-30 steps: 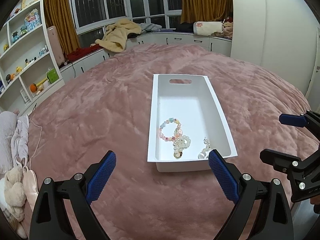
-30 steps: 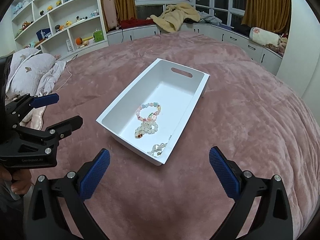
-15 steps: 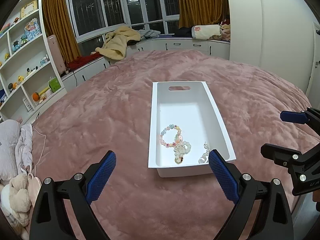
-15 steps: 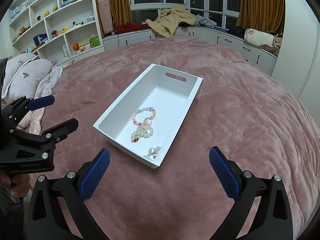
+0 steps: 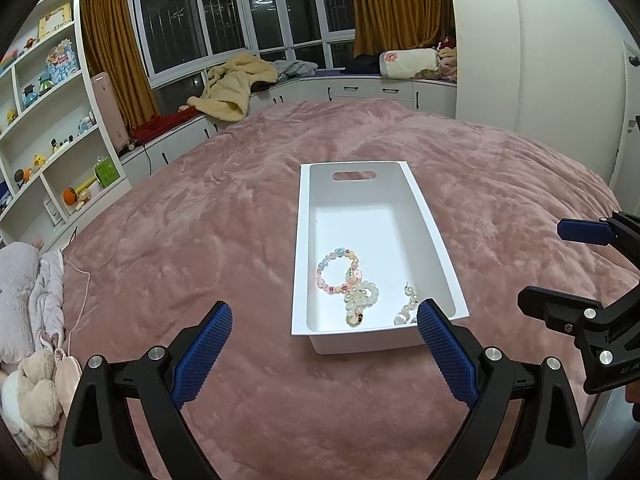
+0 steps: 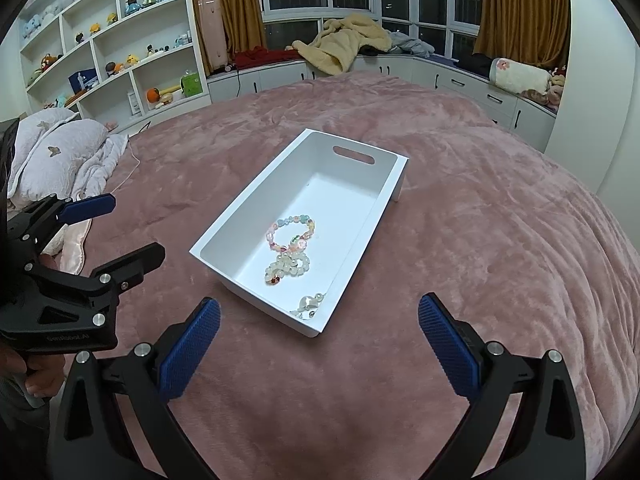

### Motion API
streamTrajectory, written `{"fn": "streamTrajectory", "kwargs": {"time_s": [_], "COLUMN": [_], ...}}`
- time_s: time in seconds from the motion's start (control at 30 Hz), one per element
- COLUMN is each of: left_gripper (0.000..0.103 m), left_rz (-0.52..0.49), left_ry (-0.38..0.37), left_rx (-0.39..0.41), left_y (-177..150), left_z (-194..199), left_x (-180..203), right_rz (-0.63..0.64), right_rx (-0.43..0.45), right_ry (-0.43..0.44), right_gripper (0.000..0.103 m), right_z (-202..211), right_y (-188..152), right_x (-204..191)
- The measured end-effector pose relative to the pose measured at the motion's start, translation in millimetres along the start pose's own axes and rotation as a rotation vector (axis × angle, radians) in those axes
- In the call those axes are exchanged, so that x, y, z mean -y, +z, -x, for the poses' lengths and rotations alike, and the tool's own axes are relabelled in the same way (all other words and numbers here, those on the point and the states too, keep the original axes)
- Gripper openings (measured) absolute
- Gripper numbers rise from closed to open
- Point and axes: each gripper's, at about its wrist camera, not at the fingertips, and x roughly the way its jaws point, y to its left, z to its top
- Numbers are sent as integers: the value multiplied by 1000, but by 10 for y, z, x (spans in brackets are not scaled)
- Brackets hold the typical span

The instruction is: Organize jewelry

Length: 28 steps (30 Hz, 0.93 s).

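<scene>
A white bin (image 5: 432, 232) (image 6: 360, 248) with a handle slot lies on the pink bedspread. Inside near its close end are a pastel bead bracelet (image 5: 337, 270) (image 6: 291, 234), a pale bead bracelet (image 5: 361, 300) (image 6: 289, 266) and a small pearly piece (image 5: 407, 307) (image 6: 309, 305). My left gripper (image 5: 324, 340) (image 6: 116, 228) hovers open just short of the bin's near end, empty. My right gripper (image 6: 319, 336) (image 5: 560, 264) is open too, held back from the bin's near corner, with nothing between its fingers.
The pink bedspread (image 5: 200, 240) spreads wide around the bin. White shelves with toys (image 6: 120, 52) stand at the left, grey pillows (image 6: 56, 148) and plush toys (image 5: 28, 392) lie at the bed's left edge. A window bench with blankets (image 6: 344, 44) runs along the back.
Both grippers have drawn back and risen from the bin, which looks smaller and farther now. The jewelry in the bin has not moved.
</scene>
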Motion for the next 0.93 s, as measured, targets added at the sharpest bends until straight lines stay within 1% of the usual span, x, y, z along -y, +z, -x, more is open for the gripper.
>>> {"fn": "streamTrajectory", "kwargs": {"time_s": [0.93], "left_gripper": [95], "left_rz": [-6], "left_ry": [-4], "left_rx": [3], "left_y": [0], "left_z": [16], "left_x": [22], "right_rz": [-21], "right_rx": [8], "right_ry": [4], "right_gripper": [98], "right_z": [11], "right_y": [-2], "right_x": [-24]}}
